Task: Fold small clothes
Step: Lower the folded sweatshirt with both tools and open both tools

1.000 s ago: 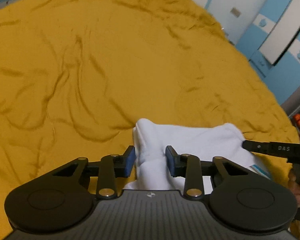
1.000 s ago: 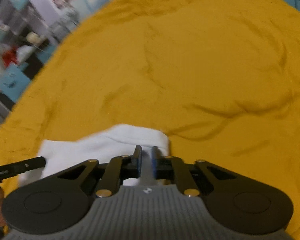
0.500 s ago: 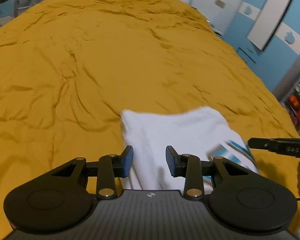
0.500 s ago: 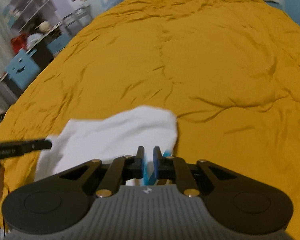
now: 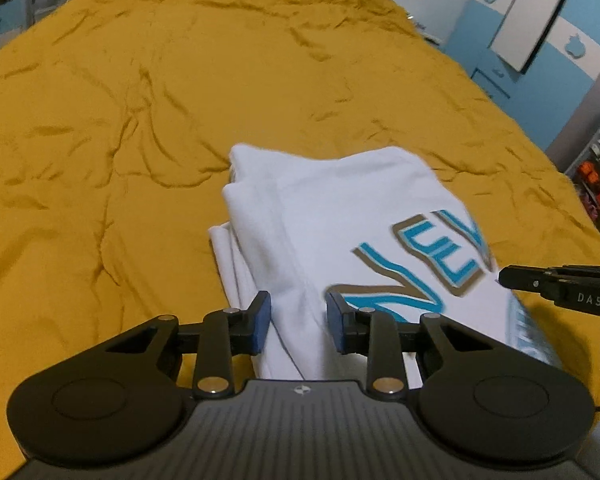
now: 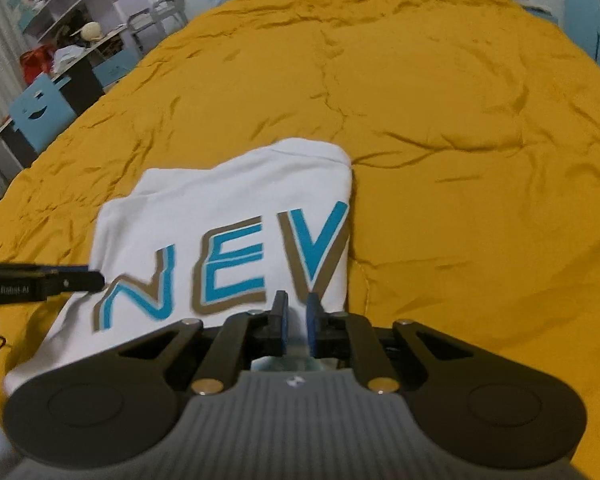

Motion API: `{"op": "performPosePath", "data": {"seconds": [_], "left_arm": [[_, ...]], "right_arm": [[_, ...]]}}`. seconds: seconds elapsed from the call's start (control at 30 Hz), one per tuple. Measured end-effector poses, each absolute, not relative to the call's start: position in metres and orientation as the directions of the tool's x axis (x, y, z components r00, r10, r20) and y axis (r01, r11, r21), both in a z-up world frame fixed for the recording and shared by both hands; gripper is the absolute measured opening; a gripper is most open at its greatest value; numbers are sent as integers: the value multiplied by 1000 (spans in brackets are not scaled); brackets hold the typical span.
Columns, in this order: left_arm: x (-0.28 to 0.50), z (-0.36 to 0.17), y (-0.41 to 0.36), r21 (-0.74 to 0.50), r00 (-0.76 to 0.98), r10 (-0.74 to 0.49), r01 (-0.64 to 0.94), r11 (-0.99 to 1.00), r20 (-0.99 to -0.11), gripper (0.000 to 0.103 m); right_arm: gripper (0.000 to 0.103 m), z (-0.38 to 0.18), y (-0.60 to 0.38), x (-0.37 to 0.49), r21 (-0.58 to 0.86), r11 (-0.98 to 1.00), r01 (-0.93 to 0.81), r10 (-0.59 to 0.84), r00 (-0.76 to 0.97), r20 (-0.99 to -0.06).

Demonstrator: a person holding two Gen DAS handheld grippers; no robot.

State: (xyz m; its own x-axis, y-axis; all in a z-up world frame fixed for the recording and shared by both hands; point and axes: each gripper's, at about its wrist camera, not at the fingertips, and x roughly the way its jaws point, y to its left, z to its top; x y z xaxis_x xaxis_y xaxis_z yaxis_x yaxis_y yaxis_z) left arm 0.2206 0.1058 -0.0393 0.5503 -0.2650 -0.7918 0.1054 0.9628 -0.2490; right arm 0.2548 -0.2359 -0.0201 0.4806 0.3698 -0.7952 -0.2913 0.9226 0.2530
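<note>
With the right gripper (image 6: 296, 316) still pinched on its near edge and the left gripper (image 5: 298, 322) spread apart, the white printed cotton shirt (image 6: 228, 216) has flipped lettering-up on the mustard quilted bedspread (image 6: 460, 128), suggesting a fold nearly done.

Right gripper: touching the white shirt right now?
Touching. In the right wrist view, the right gripper has its blue pads nearly closed with a fold of the white shirt pinched between them.

One white shirt (image 5: 340, 216) is lying on one bed (image 5: 140, 120); two tongs are hovering, left tongs (image 5: 298, 322) and right tongs (image 6: 296, 316).
</note>
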Motion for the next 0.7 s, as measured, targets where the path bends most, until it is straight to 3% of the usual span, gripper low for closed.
{"op": "performPosePath", "data": {"seconds": [0.13,0.27,0.53,0.7], "left_arm": [[189,-17,95,-229,571,-282,164,960,-771,35],[155,-3,81,-196,589,-292,223,955,-753,35],[115,-19,66,-144,571,-247,220,965,-783,23],[112,-45,67,-143,528,-222,187,972,-820,22]], "right_arm": [[18,-1,-242,220,247,911,-330,389,496,-776],[21,17,-243,183,202,903,-380,389,518,-762],[22,18,-241,129,114,895,-432,352,524,-776],[21,-9,-237,117,83,902,-423,305,490,-817]]}}
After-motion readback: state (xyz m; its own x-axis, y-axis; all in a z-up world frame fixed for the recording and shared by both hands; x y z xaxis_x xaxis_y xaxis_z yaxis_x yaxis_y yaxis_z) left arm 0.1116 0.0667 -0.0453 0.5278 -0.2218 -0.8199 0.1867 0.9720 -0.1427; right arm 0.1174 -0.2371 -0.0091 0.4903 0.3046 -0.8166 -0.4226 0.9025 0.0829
